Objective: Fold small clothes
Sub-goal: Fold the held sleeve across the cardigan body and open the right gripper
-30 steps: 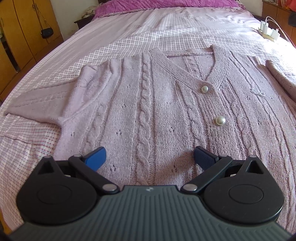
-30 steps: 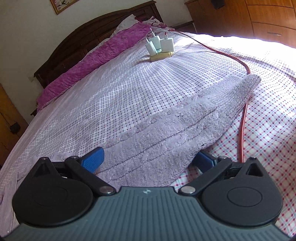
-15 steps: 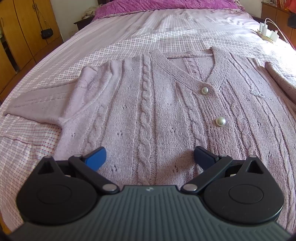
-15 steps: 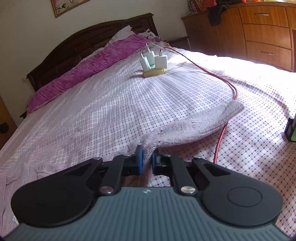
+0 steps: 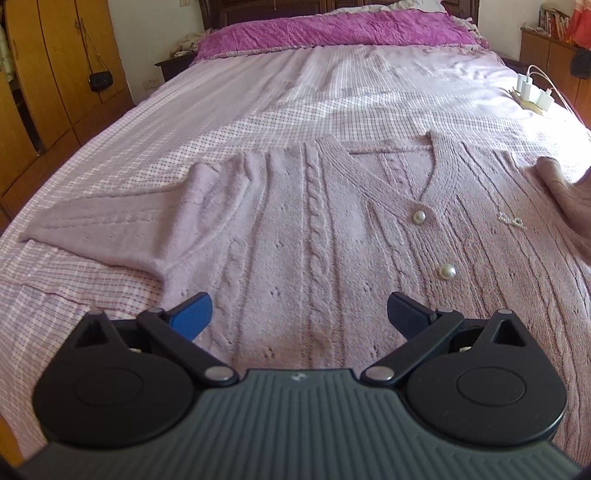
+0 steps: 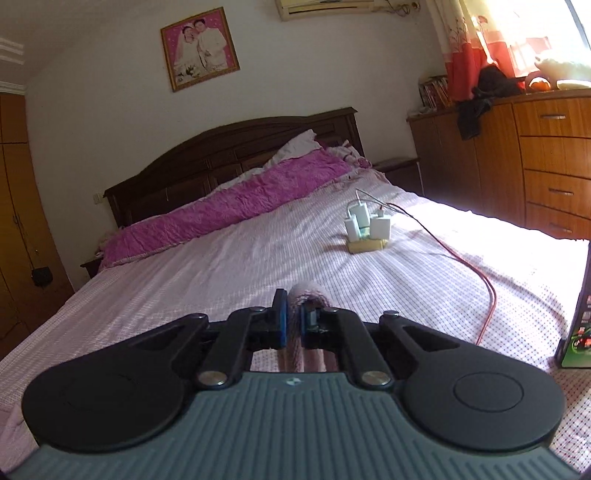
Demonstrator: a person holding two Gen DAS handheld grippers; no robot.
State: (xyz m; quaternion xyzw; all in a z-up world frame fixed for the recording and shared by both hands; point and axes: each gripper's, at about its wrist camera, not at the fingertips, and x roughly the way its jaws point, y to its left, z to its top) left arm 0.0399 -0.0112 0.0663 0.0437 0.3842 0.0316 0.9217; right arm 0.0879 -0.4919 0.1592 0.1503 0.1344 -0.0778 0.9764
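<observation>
Holding the cardigan's sleeve (image 6: 308, 295) clamped in my right gripper (image 6: 291, 325), I see the cardigan (image 5: 314, 236) flat on the bed (image 5: 258, 99), body at 12 o'clock beyond my left gripper (image 5: 299, 314), jaws apart.

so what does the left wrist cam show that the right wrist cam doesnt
Only the left wrist view shows the cardigan spread flat, its pearl buttons, its outstretched sleeve, and the open left gripper over it.

Only the right wrist view shows the right gripper shut on a bunched sleeve, plus the framed photo, headboard and red cable.

Both show the checked bedsheet, magenta pillow and white chargers.
</observation>
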